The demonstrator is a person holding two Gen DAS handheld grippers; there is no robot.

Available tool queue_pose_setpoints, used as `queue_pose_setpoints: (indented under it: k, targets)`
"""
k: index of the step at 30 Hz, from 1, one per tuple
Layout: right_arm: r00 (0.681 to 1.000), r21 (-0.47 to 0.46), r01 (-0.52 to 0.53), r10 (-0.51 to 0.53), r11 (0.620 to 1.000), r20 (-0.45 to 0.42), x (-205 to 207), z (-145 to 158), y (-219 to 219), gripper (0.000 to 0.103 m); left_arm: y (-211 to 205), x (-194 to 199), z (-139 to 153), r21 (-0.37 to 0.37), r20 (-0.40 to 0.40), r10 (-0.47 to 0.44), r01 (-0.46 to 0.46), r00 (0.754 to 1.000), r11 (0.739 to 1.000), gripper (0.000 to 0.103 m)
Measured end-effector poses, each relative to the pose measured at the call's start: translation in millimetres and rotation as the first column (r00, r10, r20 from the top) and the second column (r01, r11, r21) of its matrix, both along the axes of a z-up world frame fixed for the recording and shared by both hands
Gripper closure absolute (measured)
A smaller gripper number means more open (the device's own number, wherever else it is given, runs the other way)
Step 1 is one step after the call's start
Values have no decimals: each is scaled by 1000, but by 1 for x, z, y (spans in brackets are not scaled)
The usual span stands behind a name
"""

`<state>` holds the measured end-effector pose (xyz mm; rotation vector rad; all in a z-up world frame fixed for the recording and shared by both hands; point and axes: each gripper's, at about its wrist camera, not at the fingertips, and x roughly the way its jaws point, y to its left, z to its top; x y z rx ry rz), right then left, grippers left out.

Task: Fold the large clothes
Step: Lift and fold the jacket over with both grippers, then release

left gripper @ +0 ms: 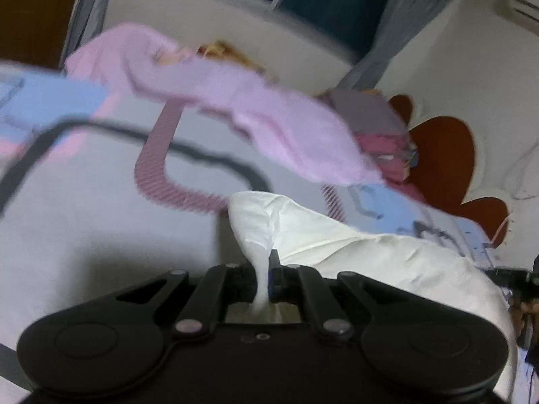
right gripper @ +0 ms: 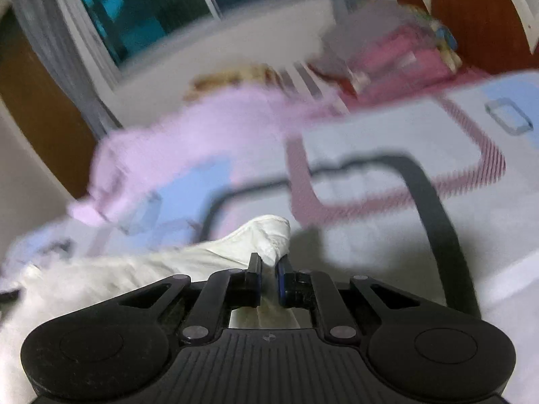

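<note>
Both grippers pinching white garment (left gripper: pixel 353 245), lifted over bed (left gripper: pixel 84 235)
L gripper (left gripper: pixel 266 269) clamped on thin bunch; R gripper (right gripper: pixel 269 266) nipping a corner w/ jaws near-closed; risk: R's shallow bite slips if cloth pulled taut; pink garment (left gripper: pixel 235 107) ahead could snag.

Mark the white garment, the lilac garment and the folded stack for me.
white garment (left gripper: pixel 353 252): left wrist view, on the bunched cloth ahead of the jaws.
lilac garment (left gripper: pixel 286 128): left wrist view, on its broad middle.
folded stack (right gripper: pixel 397 50): right wrist view, on the pink layer.
</note>
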<state>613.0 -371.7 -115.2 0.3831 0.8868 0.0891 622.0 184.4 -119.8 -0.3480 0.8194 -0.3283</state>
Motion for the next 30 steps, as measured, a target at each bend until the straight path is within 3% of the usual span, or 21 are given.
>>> queue_pose_setpoints:
  k: [1, 4, 8, 10, 11, 12, 13, 14, 16, 21, 26, 27, 28, 30]
  targets:
    - [1000, 2, 6, -6, 1000, -30, 2, -11, 1, 94, 1, 4, -9, -6, -23, 8, -8, 1000, 1000, 96]
    - [999, 41, 42, -42, 998, 8, -3, -23, -5, 95, 9, 8, -29, -63, -70, 49, -54, 996, 997, 95]
    - [999, 31, 34, -34, 999, 5, -3, -23, -5, 94, 15, 5, -32, -96, -67, 57, -63, 996, 993, 93]
    - [1000, 13, 32, -32, 999, 1, -5, -18, -3, 94, 16, 3, -28, -100, -68, 53, -60, 996, 993, 84]
    - [999, -1, 43, -43, 999, 0, -7, -13, -2, 79, 20, 1, -26, -110, -71, 66, -74, 995, 991, 80]
    - [997, -37, 79, -79, 996, 6, -13, -7, -3, 45, 25, -3, -21, -106, -71, 92, -100, 993, 989, 67]
    - [993, -78, 117, -114, 990, 42, -22, 4, -3, 30, 29, -7, -16, -86, -66, 122, -128, 990, 988, 50]
    - [988, -100, 132, -122, 986, 97, -33, 15, -4, 26, 32, -15, -7, -48, -45, 161, -163, 986, 985, 46]
    - [983, -102, 123, -107, 987, 147, -52, 32, -5, 26, 32, -38, 18, 15, 38, 187, -187, 982, 982, 46]
    - [970, -129, 8, 24, 992, 242, -100, 74, 46, 26, -34, -100, 70, 97, 214, 59, -82, 975, 992, 46]
    - [948, -197, -81, 136, 977, 287, -132, 82, 120, 27, -137, -133, 73, 231, 246, -57, -2, 968, 973, 44]
    - [947, -211, -93, 152, 973, 284, -130, 81, 133, 42, -151, -135, 69, 236, 236, -78, 21, 969, 972, 44]
    - [950, -207, -113, 167, 972, 264, -129, 79, 143, 48, -162, -136, 65, 241, 225, -92, 37, 970, 970, 44]
    - [955, -213, -136, 185, 968, 231, -124, 69, 156, 51, -181, -134, 56, 274, 198, -117, 60, 973, 960, 42]
